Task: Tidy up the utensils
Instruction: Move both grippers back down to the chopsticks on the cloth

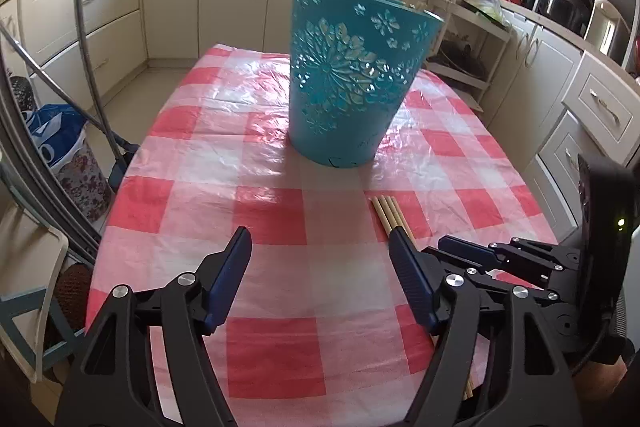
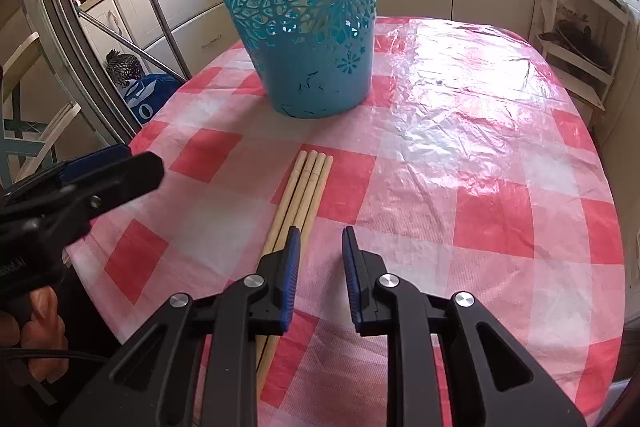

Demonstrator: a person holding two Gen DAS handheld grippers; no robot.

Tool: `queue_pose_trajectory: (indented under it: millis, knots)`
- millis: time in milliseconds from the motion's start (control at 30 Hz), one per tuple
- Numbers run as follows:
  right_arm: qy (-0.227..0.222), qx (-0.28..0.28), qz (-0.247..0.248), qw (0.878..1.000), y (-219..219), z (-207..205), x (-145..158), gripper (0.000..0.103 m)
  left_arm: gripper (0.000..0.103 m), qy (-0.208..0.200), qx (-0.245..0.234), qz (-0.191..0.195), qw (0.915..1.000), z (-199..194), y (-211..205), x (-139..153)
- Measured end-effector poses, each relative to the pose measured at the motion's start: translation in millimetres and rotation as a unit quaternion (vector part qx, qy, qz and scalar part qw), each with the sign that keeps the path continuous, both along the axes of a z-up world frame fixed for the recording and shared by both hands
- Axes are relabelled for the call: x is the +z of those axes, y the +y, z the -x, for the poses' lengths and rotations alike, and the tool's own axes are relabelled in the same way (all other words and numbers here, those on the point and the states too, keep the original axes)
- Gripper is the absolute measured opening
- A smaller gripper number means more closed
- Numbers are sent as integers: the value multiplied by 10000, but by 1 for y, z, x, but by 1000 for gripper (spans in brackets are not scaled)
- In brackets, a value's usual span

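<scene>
Both grippers, left gripper (image 1: 320, 247) and right gripper (image 2: 320, 247), hang with jaws released; chopsticks (image 2: 304, 187) lie at 6 o'clock of the teal bucket (image 2: 304, 15).

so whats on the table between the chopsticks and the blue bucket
Nothing: in the right wrist view only bare checked tablecloth lies between the chopsticks' far tips and the blue bucket.

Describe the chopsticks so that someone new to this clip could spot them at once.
Start at the table's red-and-white checked cloth and find the tall teal cut-out bucket. On the cloth in front of it lie the chopsticks: four pale wooden sticks, side by side, flat, the only loose utensils there.
</scene>
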State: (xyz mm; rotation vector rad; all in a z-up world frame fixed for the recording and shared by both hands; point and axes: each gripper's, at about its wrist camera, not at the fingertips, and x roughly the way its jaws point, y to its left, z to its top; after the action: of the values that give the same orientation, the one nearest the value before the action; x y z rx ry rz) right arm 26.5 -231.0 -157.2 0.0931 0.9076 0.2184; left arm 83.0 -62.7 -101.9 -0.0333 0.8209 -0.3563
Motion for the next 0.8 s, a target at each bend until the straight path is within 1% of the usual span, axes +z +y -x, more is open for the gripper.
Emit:
queue_pose_trajectory:
  millis: [67,133,200,233,267,300,600,800]
  knots:
    - [1,45,106,9999,4,-1,0,22,68,33,-77,-51,10000,-4,-7,-3]
    - [-47,139,422,9990,12,1,-1,21,68,80,-141,-94,9998,-8,-13,-6]
    - [-61,164,587,9981,15,1,-1,18,68,131,-206,-183,9995,-12,-20,-10]
    - [-50,137,600,9981,13,0,-1,16,68,165,-248,-251,9992,-14,-24,-12]
    - [-28,91,574,9983,10,0,-1,11,68,212,-299,-301,9989,-16,-28,-14]
    - [-2,48,541,9985,7,-1,-1,10,68,244,-324,-343,9986,-18,-32,-17]
    - [62,-32,445,9990,-5,2,0,10,68,485,-466,-740,9950,-31,-54,-35]
    - [92,-63,395,9992,-7,3,0,10,68,517,-458,-809,9943,-32,-58,-38]
